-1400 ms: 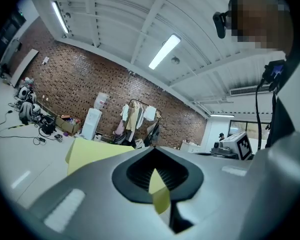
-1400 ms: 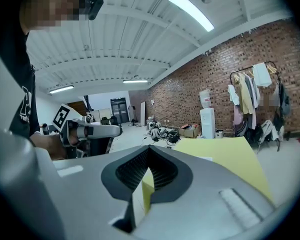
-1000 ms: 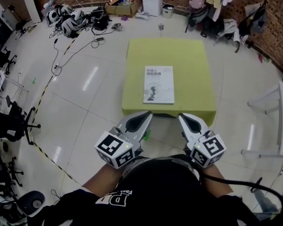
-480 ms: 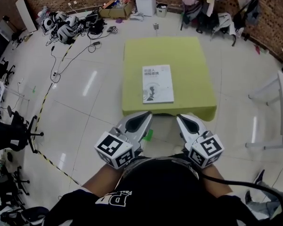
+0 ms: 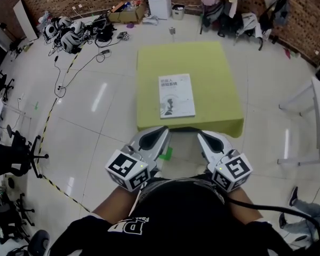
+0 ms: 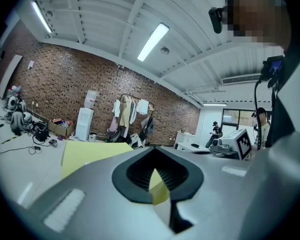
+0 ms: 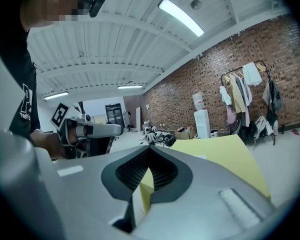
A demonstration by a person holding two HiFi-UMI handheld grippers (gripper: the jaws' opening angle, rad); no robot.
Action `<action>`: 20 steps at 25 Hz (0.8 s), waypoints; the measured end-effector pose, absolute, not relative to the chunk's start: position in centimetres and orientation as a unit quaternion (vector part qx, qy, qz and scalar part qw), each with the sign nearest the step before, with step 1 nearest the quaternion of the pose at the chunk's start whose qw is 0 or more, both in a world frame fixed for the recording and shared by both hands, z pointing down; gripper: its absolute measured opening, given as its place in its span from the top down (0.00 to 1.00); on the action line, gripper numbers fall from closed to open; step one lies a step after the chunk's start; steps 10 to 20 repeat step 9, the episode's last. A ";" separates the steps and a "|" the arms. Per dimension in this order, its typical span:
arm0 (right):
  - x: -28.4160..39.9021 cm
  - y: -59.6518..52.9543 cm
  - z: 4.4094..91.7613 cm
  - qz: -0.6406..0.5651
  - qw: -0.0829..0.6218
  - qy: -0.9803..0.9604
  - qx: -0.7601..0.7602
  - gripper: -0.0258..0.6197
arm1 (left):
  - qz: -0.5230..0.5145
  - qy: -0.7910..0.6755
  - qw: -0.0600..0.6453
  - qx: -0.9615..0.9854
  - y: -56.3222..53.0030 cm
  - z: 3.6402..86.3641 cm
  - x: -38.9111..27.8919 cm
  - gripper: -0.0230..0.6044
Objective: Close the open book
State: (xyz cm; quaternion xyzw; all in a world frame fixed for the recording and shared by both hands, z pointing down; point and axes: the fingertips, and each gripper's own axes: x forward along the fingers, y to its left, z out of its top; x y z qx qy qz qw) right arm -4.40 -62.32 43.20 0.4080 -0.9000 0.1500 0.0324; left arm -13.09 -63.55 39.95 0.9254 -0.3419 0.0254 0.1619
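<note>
Head view: the book (image 5: pixel 177 95) lies flat, front cover up, on the yellow-green table (image 5: pixel 213 63), toward the near edge and left of centre. It reads as already shut, with no spread pages visible. Judged from its thin profile, it is a light, flexible paperback, and its smooth cover is likely to slide under hard pads. Any handling is best applied at the free long edge, pressing down rather than pinching. Which long edge carries the spine cannot be determined. The left gripper (image 5: pixel 161 134) and right gripper (image 5: pixel 204 137) are held close to the person's body, short of the table and well apart from the book. Left gripper view: jaws clenched together with nothing between them. Only the table's yellow top shows beyond, and the book is not discernible. Right gripper view: jaws likewise pressed together and empty. A pale sliver on the tabletop may be the book, but it is too small to confirm.
</note>
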 end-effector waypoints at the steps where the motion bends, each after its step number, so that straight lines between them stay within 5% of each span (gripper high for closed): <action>1: -4.5 -62.3 43.2 0.150 0.032 -0.900 0.407 0.95 | 0.025 -0.344 0.161 0.924 -63.6 40.0 -13.3 0.95; 20: -4.9 -62.5 42.9 0.145 0.040 -0.904 0.400 0.95 | 0.023 -0.351 0.163 0.922 -63.7 39.9 -13.8 0.95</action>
